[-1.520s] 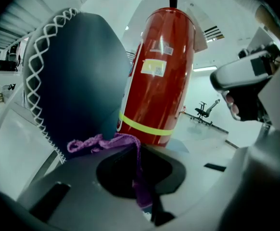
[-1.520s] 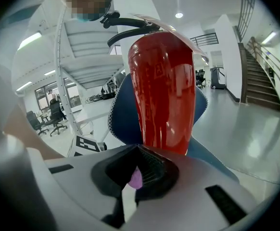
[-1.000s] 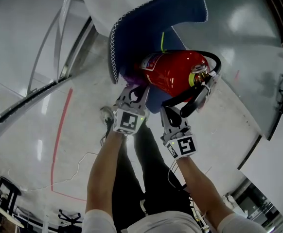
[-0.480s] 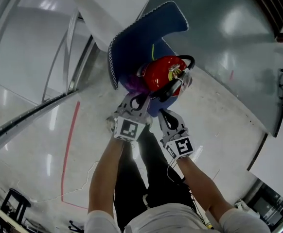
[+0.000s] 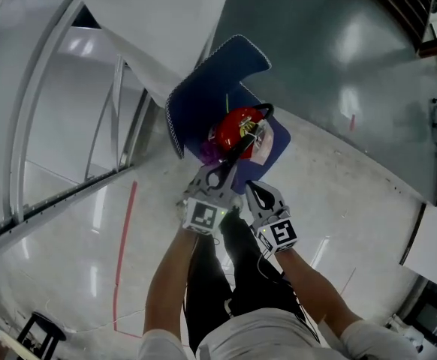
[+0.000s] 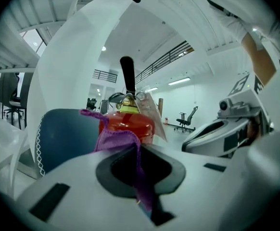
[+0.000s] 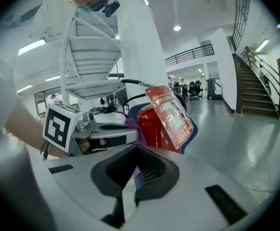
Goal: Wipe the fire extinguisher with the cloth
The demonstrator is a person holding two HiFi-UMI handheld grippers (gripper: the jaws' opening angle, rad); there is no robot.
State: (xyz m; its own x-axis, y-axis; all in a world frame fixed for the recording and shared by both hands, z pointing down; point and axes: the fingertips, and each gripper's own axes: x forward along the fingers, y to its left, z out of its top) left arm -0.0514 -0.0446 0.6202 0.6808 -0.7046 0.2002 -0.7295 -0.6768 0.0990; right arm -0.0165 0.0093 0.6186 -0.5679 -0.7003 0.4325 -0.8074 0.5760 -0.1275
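A red fire extinguisher (image 5: 236, 131) stands on a blue chair seat (image 5: 203, 88), its black handle and a plastic-covered tag (image 7: 171, 114) at the top. My left gripper (image 5: 217, 172) is shut on a purple cloth (image 6: 116, 138), which lies against the extinguisher's (image 6: 130, 124) upper body. The right gripper (image 5: 253, 192) sits just right of the left one, a little short of the cylinder (image 7: 152, 124). Its jaws are shut, with nothing held between them. Each gripper shows in the other's view: the left gripper (image 7: 106, 134) and the right gripper (image 6: 226, 134).
A white slanted panel (image 5: 158, 21) rises behind the chair. Metal rails (image 5: 68, 193) run at the left, beside a red floor line (image 5: 125, 246). A grey ramp-like surface (image 5: 354, 73) lies to the right. The person's legs (image 5: 226, 276) are below the grippers.
Both grippers have risen beside the extinguisher, the cloth going up with the left one. The head view now looks down more on the extinguisher's top, and the right gripper is clear of the black hose.
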